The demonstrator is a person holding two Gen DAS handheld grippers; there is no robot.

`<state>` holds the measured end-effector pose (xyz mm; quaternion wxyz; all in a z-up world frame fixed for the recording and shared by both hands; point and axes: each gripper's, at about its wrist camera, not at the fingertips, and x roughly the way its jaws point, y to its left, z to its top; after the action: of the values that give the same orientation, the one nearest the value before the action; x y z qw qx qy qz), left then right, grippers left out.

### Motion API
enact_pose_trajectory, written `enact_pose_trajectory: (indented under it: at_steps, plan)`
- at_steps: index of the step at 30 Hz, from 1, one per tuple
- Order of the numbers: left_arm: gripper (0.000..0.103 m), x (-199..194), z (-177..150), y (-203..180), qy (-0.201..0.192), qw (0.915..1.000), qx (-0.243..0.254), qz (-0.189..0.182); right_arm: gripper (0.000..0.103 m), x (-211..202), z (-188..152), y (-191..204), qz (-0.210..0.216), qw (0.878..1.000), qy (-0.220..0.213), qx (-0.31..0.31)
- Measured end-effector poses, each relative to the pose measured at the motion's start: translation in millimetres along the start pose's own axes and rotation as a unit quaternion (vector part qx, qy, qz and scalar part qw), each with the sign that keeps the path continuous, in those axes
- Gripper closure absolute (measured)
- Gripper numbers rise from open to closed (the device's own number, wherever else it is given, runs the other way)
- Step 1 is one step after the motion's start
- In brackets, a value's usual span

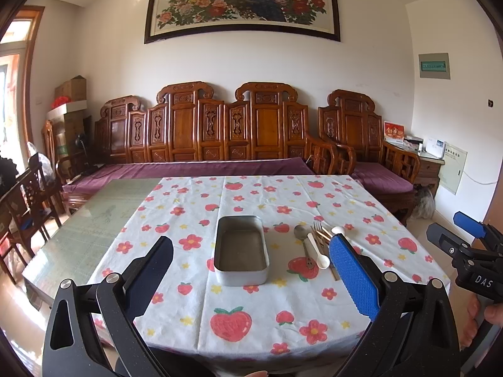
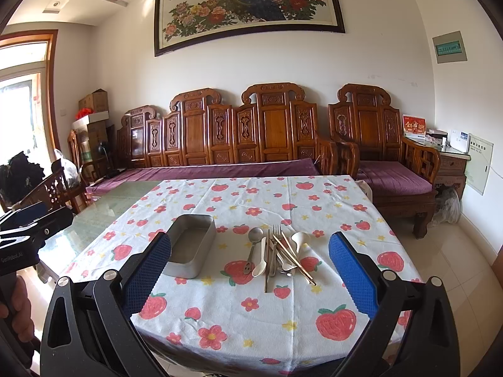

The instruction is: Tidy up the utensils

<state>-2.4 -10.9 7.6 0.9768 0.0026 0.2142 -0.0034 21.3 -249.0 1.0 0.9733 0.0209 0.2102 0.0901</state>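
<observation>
Both the left hand-held gripper (image 1: 251, 270) and the right hand-held gripper (image 2: 250, 260) gape wide, holding nothing. "DAS" is printed on the right one. Utensils (image 2: 279, 256) lie right of the metal tin (image 2: 191, 246).

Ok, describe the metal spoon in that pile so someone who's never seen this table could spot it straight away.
On the strawberry-print tablecloth, find the empty metal tin; the utensil pile lies just to its right. The metal spoon is the pile's leftmost piece, nearest the tin: grey round bowl pointing away, beside a white plastic spoon.

White tablecloth (image 1: 283, 194) with red strawberries; grey tin (image 1: 241, 248).
</observation>
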Motion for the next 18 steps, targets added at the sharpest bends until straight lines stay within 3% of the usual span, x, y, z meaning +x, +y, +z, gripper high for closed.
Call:
enact_pose_trajectory:
  at_steps: [18]
  plan:
    - [0.007,-0.5,-0.5,0.5,-0.001,1.0000,0.000,0.000,0.003,-0.3,-0.5,-0.8,0.001,1.000,-0.001,0.000]
